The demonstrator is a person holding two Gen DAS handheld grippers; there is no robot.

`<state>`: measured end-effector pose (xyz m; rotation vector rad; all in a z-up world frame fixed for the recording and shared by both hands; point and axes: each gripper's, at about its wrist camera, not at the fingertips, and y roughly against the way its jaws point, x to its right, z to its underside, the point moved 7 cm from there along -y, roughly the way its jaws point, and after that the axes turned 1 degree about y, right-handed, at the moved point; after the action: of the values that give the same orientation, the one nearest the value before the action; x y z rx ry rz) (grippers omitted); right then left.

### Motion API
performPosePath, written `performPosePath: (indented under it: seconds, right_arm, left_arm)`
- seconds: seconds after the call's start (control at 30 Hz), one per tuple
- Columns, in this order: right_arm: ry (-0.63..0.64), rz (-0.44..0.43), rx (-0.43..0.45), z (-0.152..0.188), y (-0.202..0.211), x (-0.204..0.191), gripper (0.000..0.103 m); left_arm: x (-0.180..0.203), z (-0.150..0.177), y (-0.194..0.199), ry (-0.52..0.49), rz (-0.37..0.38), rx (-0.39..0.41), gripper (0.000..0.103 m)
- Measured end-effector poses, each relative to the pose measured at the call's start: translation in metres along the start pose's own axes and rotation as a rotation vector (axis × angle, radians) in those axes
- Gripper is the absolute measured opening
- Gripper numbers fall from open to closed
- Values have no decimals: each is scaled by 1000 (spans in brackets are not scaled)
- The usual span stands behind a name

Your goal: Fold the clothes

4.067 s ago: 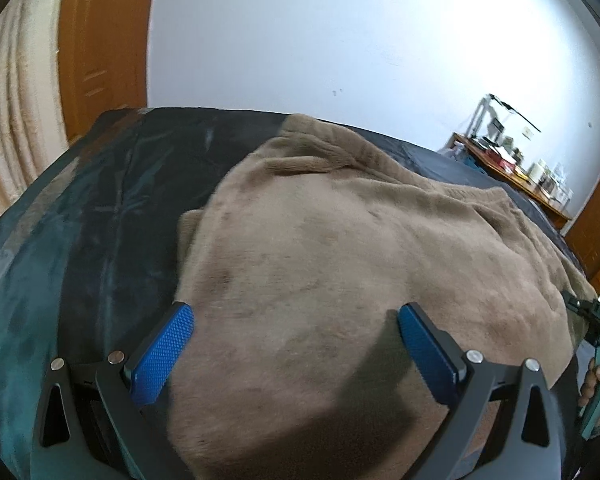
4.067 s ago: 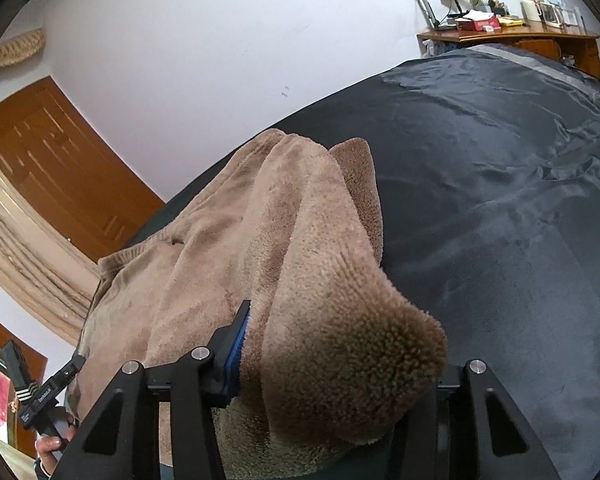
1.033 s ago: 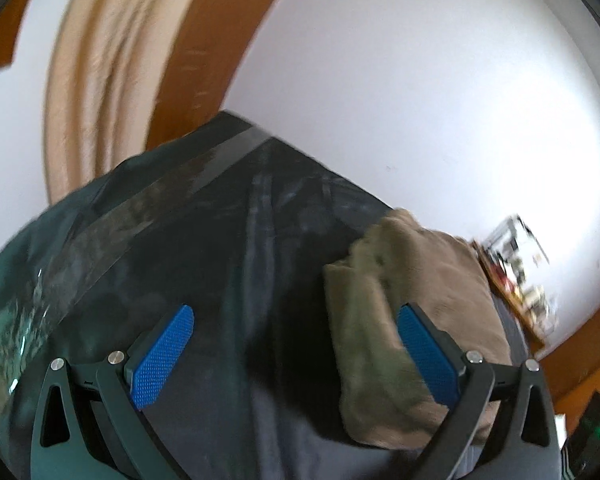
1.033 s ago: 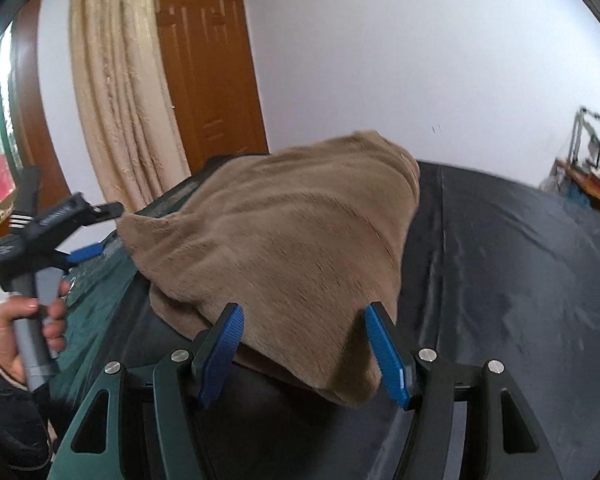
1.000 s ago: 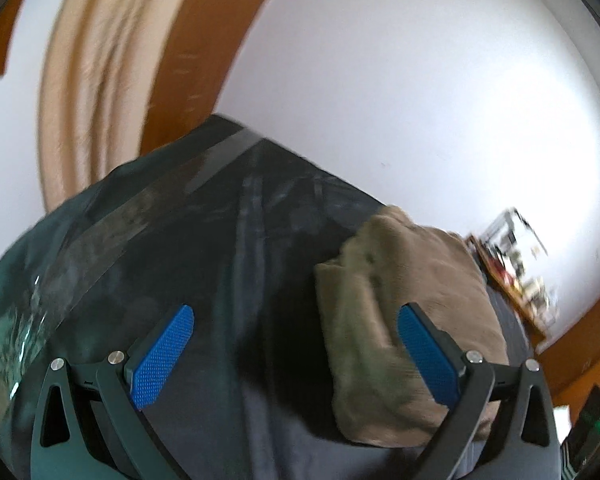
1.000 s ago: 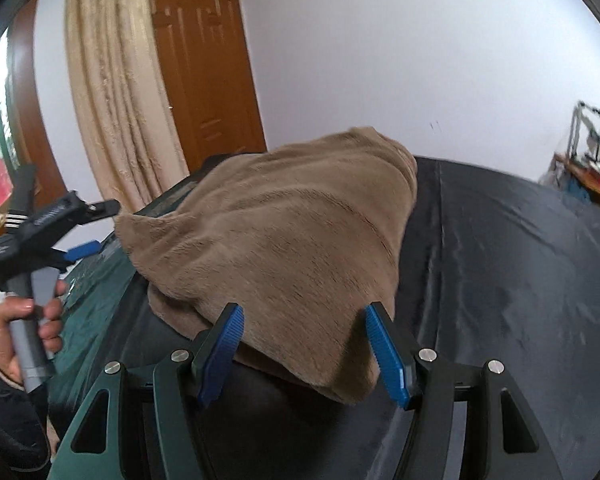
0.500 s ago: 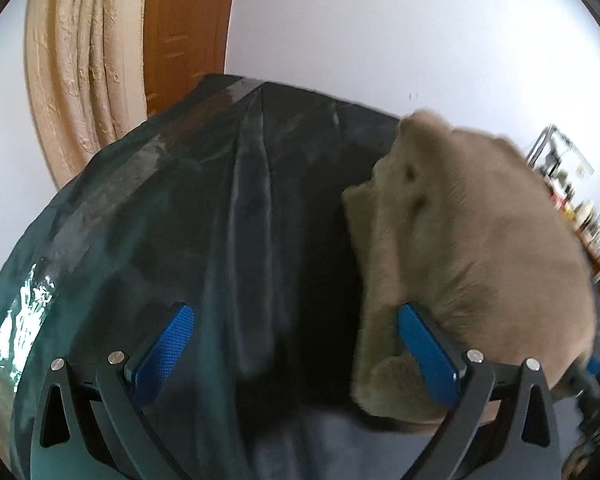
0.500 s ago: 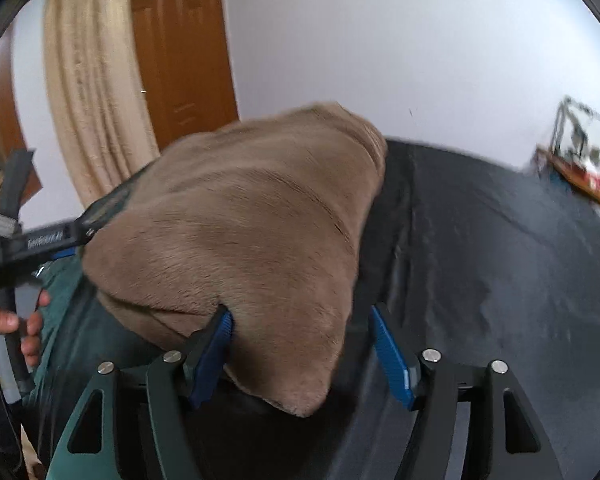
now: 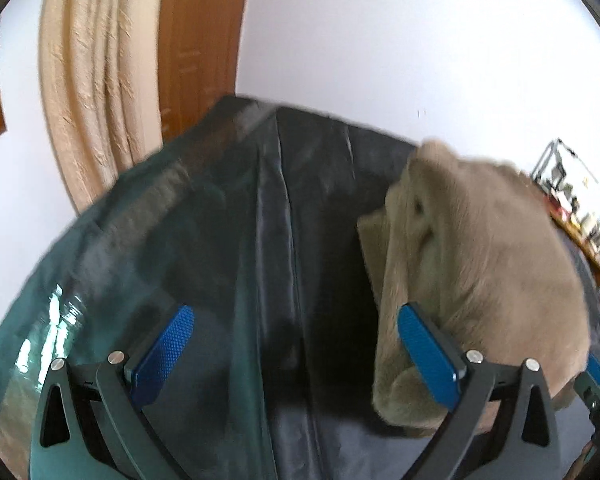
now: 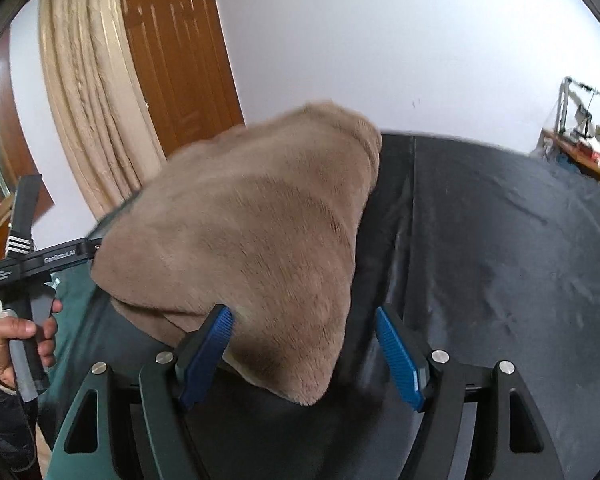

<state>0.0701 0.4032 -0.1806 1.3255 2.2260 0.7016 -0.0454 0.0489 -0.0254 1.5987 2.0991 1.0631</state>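
Folded tan fleece garment (image 10: 260,232) on bedcover (image 10: 500,260)

Bare dark sheet (image 9: 236,280) fills the frame's left and centre; the folded brown fleece (image 9: 480,264) blocks the right.

This looks like a room in a home: a brown wooden door (image 10: 180,60), a beige curtain (image 10: 88,100) beside it, plain white wall (image 10: 380,32), and a cluttered wooden desk (image 10: 588,160) at the far side.
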Motion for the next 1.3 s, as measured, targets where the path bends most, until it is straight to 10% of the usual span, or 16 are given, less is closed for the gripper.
performPosePath:
  seconds: [0.3,0.47,1.3]
  right_arm:
    - [132,-11,79,-41,-6,-38,76]
    - [195,18,21,-34,-34,-46,77]
    - [206,-16,-1,-10,-49,-38,82]
  left_arm:
    - [66,-24,29,-116,102,103,103]
    - [83,8,-10,-199,53,-12,102]
    - [77,-5,-28,-92,149,-63,103]
